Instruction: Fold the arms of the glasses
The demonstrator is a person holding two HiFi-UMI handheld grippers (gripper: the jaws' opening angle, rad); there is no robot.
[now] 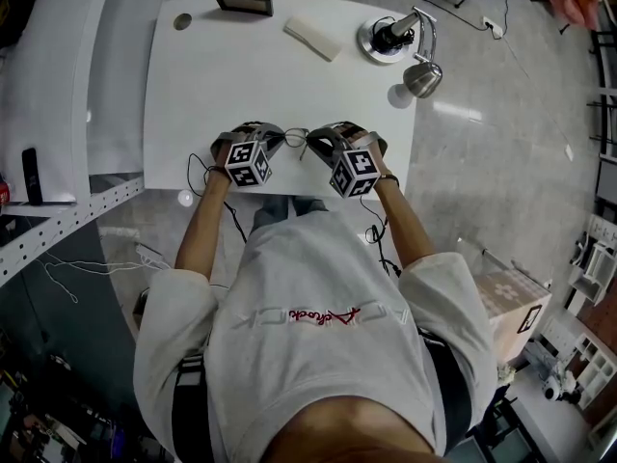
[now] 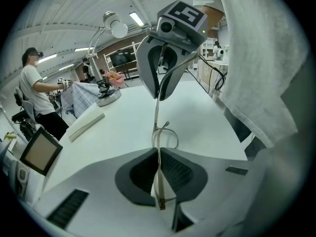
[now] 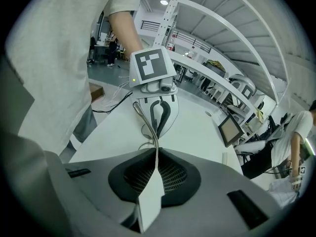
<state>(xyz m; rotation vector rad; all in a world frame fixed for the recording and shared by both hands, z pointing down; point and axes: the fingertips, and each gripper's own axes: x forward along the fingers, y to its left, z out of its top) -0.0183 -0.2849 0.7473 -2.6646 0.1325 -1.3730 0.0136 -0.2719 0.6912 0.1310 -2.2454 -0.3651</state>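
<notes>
Left tongs and right tongs are each pressed together on a thin arm of the glasses, at the desk's near edge. From overhead the frame barely shows, and contact with the desk is unclear.

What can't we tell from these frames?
- Head view: glasses too small; their ends are covered by the left gripper and right gripper, so hinge angle is unreadable.
- Left gripper view: glasses seen edge-on; lenses and far hinge unclear.
- Right gripper view: frame front partly hidden behind its own jaws.
- Head view: small screen at the table's far edge, too small to read.
</notes>
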